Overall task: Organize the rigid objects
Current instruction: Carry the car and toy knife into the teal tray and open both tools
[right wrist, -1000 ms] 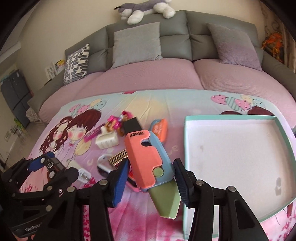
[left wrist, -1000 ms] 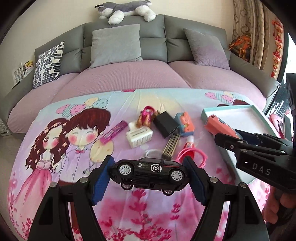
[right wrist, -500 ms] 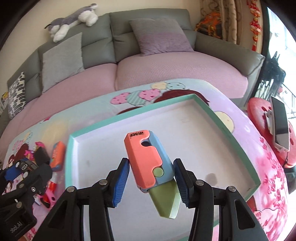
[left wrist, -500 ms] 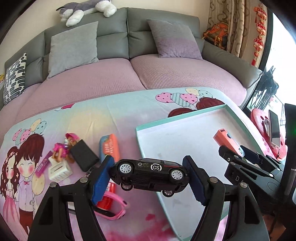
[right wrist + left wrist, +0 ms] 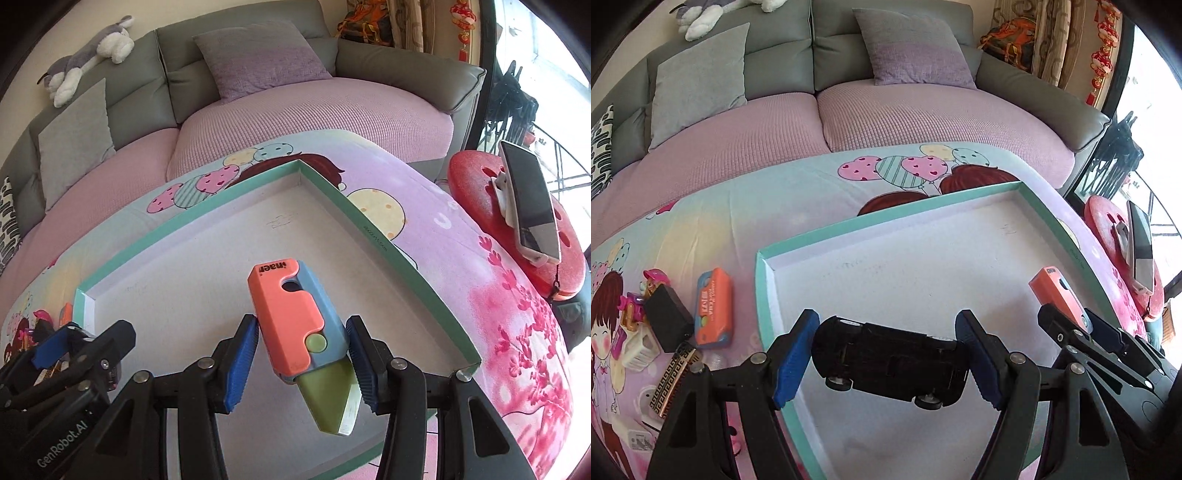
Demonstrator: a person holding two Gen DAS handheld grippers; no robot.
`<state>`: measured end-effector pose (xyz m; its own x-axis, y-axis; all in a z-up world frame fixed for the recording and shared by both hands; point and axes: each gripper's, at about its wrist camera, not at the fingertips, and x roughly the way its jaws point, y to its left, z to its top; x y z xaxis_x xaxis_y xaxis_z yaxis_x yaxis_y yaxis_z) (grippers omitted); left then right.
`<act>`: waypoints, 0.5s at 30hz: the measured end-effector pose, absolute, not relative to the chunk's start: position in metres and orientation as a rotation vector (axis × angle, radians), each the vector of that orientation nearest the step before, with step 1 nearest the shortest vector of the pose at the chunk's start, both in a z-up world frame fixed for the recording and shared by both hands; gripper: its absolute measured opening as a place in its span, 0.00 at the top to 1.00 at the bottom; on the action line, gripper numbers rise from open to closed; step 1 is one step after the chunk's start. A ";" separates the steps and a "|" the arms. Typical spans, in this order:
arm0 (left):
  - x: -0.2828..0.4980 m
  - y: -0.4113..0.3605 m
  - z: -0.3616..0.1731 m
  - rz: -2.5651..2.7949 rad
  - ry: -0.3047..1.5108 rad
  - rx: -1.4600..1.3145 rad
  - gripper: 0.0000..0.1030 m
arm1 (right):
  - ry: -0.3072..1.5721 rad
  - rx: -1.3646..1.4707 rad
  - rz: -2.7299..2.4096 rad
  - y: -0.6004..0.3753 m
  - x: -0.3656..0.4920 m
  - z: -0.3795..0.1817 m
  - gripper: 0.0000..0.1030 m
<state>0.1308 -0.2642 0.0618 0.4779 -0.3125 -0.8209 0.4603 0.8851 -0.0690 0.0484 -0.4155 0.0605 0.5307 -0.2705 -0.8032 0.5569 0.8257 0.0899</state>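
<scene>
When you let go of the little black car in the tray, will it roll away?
Maybe a little. The black toy car has free-looking wheels, and the tray floor looks smooth and flat. The raised rim would probably stop it. It looks hard and stiff between the left gripper pads, so it shouldn't bend or squash.

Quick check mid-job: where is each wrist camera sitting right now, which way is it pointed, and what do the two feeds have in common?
Left wrist: on the left tongs, facing forward over the teal-rimmed white tray toward the grey sofa; its tongs grip a black toy car; right tongs at the right edge.
Right wrist: on the right tongs, facing the tray's far corner; gripping an orange-blue-green folding toy; left tongs lower left.
Shared: tray, sofa, cartoon-print sheet.
</scene>
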 end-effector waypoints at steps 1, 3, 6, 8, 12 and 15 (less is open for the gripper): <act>0.131 -0.265 0.059 -0.473 0.968 0.167 0.25 | 0.882 0.361 -0.510 -0.417 0.047 0.061 0.49; 0.132 -0.267 0.054 -0.473 0.979 0.161 0.25 | 0.884 0.367 -0.511 -0.420 0.046 0.060 0.49; 0.133 -0.269 0.048 -0.477 0.989 0.153 0.24 | 0.896 0.376 -0.508 -0.423 0.048 0.058 0.49; 0.134 -0.270 0.046 -0.466 0.981 0.160 0.23 | 0.901 0.376 -0.513 -0.424 0.047 0.058 0.49; 0.137 -0.267 0.043 -0.434 0.979 0.146 0.10 | 0.910 0.381 -0.526 -0.428 0.046 0.056 0.49; 0.140 -0.261 0.042 -0.404 0.981 0.125 0.05 | 0.922 0.393 -0.530 -0.431 0.046 0.054 0.48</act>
<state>0.1402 -0.2610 0.0419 0.4889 -0.2756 -0.8276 0.3868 0.9189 -0.0776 0.0456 -0.4310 0.0538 0.4923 -0.2606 -0.8305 0.5858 0.8049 0.0947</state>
